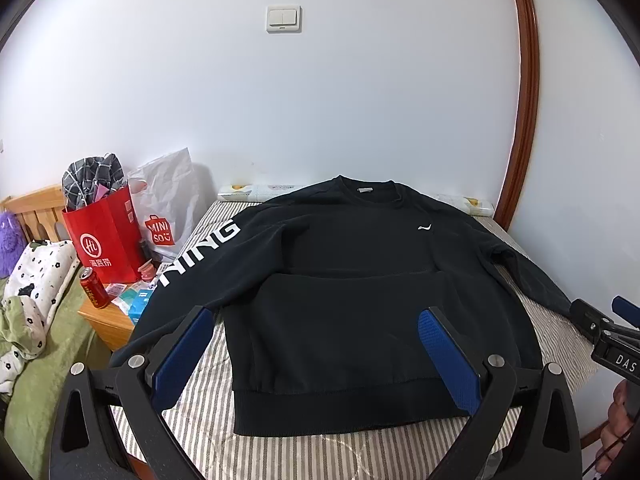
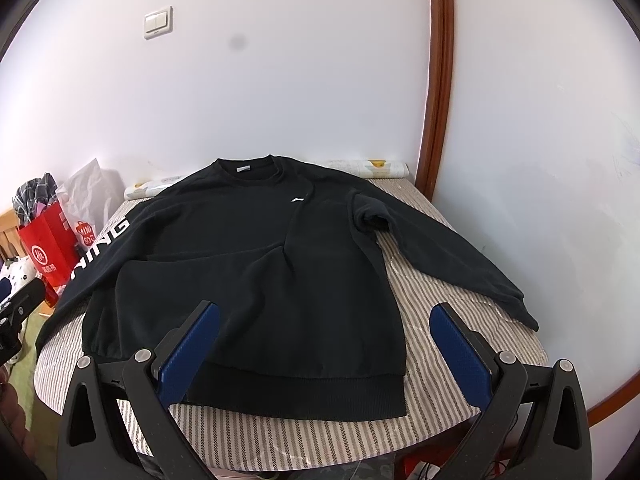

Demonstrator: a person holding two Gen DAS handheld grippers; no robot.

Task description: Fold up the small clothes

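- Left gripper (image 1: 316, 354): jaws spread wide, nothing between the blue pads (image 1: 182, 358); it hovers above the near hem, left of the garment's middle.
- Right gripper (image 2: 324, 350): also gaping and empty, poised over the hem's right end, one pad above cloth and the other above bare cover.
- Sweatshirt (image 1: 352, 300): black, long-sleeved, lying front up on the striped cover (image 1: 208, 420) of a table, collar toward the wall, ribbed hem nearest the grippers.
- A crease runs across the chest with a bulge of slack below it (not quite flat).
- A small white logo (image 1: 425, 227) sits on the chest; a pale label shows inside the collar.
- The left sleeve (image 1: 192, 264) carries large white letters, of which only "NING" reads; its cuff drops over the table edge, out of sight.
- The right sleeve (image 2: 440, 256) is bent near the shoulder and stretches to the right edge.
- Beside the table: a red bag (image 1: 106, 240), a white bag (image 1: 168, 200), a can (image 1: 93, 288).
- Small items around the can are too jumbled to name.
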